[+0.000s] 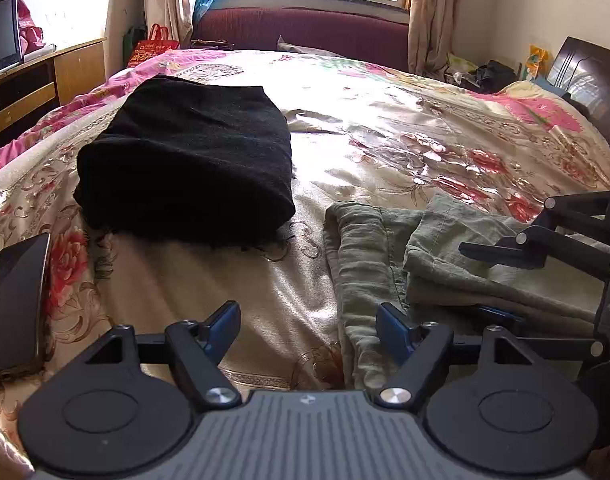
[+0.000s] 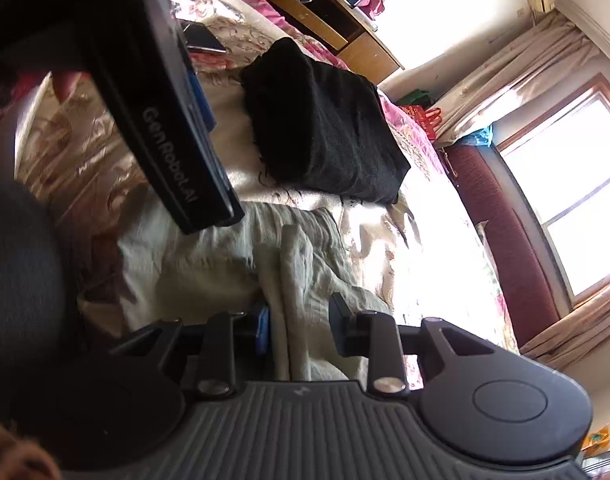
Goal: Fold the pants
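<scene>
The green pants [image 1: 445, 252] lie bunched on the floral bedspread [image 1: 365, 140] at four o'clock of the left wrist view, where the left gripper [image 1: 307, 330] hangs jaws wide, while the right gripper [image 2: 301, 326], jaws slightly apart, straddles a fold unclamped, seemingly to regrasp.

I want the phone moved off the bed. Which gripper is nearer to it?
Left. The left gripper hovers just right of the phone lying on the quilt; the right gripper is farther away, over the green pants.
</scene>
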Tool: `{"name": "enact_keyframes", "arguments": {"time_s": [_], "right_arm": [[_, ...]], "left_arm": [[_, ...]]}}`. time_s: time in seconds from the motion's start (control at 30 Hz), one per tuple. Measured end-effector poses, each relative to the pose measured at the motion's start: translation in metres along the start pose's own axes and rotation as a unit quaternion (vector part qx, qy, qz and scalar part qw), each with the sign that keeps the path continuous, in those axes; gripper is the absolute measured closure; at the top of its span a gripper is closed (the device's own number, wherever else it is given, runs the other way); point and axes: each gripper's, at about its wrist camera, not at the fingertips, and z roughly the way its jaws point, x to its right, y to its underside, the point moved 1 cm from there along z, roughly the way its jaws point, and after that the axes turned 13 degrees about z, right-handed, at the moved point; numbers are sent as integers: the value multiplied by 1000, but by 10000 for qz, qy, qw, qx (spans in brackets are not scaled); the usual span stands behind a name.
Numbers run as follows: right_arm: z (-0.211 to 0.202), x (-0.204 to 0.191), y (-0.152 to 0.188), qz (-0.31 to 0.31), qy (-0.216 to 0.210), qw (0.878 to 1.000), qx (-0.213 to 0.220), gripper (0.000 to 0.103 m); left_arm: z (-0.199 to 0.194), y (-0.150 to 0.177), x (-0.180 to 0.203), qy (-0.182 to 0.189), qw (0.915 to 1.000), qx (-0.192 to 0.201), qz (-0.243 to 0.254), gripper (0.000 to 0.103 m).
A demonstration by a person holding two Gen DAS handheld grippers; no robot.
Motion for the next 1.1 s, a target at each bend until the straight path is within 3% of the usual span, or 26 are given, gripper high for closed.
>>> {"name": "enact_keyframes", "arguments": {"time_s": [0.07,0.1,0.27,0.4,0.57,0.6,0.73,0.93,1.03,1.1], "right_arm": [[8,6,-6,359,-216,9990,-135,99],[11,9,-9,524,-311,9980,-193,100],[-5,6,-18,633,-296,9972,256,100],[-27,-19,-12,-261,-311,9955,861,100],[-13,-41,0,-670,-567,9942,618,98],[-13,-40,0,-614,-566,9944,641,92],[-20,-27,-1,-68,-675,9959,593,75],[-70,38,34,1467,-649,9868,211,73],[-87,83,70,2024,-241,9789,-165,69],[-85,114,91,2382,41,9704,-392,67]], "left_arm": [[-2,2,-3,-36,10000,-1,-9,15],[-3,3,-5,-52,10000,-9,-22,15],[-12,8,-12,-140,9999,-20,-48,15],[-17,12,-16,-180,9998,-39,-83,15],[-23,16,-19,-333,9994,-137,10,15],[-25,15,-20,-360,9993,-122,18,15],[-35,-5,-17,-296,9994,169,74,15],[-41,-51,20,131,9954,758,565,15],[-26,-59,51,530,9913,729,956,14],[-9,-54,71,517,9894,487,1264,13]]}}
